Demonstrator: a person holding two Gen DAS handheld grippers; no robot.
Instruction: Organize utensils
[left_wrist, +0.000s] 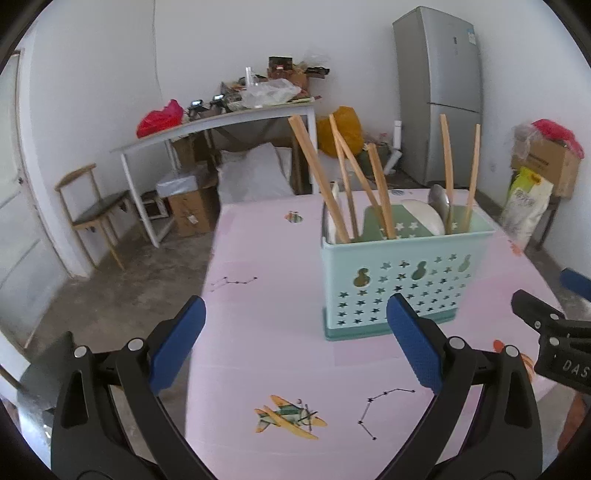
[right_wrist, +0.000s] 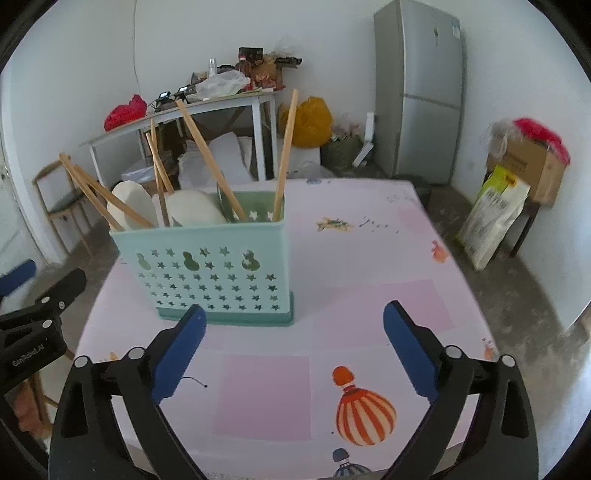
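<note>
Six chopsticks (left_wrist: 319, 177) stand in one caddy (left_wrist: 402, 277); left gripper (left_wrist: 295, 343), right gripper (right_wrist: 293, 347) both spread

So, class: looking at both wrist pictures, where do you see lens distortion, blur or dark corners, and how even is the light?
Left wrist view: fisheye bends the fridge and the side table; black corners; the caddy is sharp. Right wrist view: the same curving and black corners; the red bag on the box looks smeared; soft, even daylight, with only a faint shadow beneath the caddy.
</note>
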